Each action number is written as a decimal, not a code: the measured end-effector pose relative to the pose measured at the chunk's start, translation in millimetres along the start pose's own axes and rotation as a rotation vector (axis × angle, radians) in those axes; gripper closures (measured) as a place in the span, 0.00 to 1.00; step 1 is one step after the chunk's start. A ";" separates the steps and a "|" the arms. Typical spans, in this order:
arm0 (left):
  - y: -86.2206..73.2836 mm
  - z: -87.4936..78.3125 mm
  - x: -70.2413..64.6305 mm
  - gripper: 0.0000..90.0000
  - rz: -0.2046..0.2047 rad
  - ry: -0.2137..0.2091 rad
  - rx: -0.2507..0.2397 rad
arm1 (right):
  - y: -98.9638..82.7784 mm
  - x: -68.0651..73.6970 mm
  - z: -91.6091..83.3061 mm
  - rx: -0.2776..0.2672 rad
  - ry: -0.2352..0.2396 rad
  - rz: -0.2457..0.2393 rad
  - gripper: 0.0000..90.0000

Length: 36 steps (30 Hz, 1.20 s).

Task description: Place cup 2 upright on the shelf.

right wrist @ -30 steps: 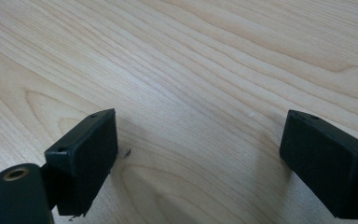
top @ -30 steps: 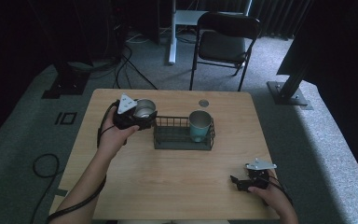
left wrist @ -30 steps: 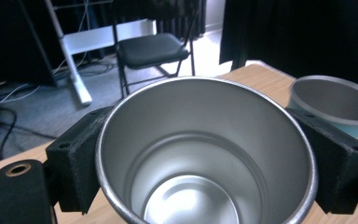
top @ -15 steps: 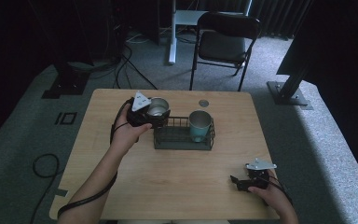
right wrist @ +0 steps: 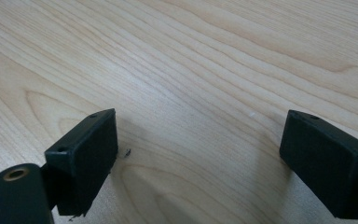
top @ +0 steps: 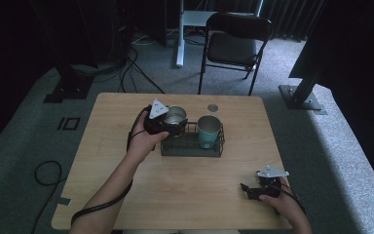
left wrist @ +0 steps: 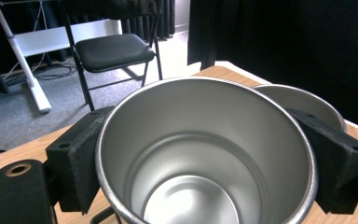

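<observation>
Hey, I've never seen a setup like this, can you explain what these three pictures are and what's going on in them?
A person sits at a wooden table holding a hand-held two-jaw gripper in each hand. The high view looks down from above. The other two pictures come from cameras riding on each gripper, looking along its black jaws.

The left gripper is shut on a steel cup, holding it at the left end of a dark wire basket. A second cup already stands in the basket's right end. A small round disc lies behind it.

The right gripper rests low near the table's front right, jaws open and empty.
</observation>
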State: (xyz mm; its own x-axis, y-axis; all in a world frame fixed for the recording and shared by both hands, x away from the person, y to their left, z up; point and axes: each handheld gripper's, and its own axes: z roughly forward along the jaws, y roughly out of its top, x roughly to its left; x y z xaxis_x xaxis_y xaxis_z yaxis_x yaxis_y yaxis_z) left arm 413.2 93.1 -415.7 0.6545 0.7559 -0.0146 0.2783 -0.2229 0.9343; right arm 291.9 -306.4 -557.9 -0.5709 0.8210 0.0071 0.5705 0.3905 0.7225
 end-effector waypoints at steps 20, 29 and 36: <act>-30.3 33.8 -2.4 0.15 -0.069 -0.002 0.057 | 0.0 -0.1 0.0 0.000 0.000 -0.001 0.12; -42.7 39.4 -4.7 0.15 -0.060 -0.010 0.086 | 0.0 -0.1 0.0 0.000 0.000 -0.001 0.12; -49.3 42.3 -4.1 0.15 -0.045 -0.010 0.092 | 0.0 0.0 0.0 0.000 0.000 0.000 0.12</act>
State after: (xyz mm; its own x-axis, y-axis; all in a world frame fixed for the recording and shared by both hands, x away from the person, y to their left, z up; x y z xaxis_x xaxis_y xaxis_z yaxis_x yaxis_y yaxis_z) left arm 426.5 75.0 -476.8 0.6464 0.7606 -0.0600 0.3706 -0.2442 0.8961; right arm 292.0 -306.5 -557.9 -0.5711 0.8209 0.0070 0.5706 0.3908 0.7223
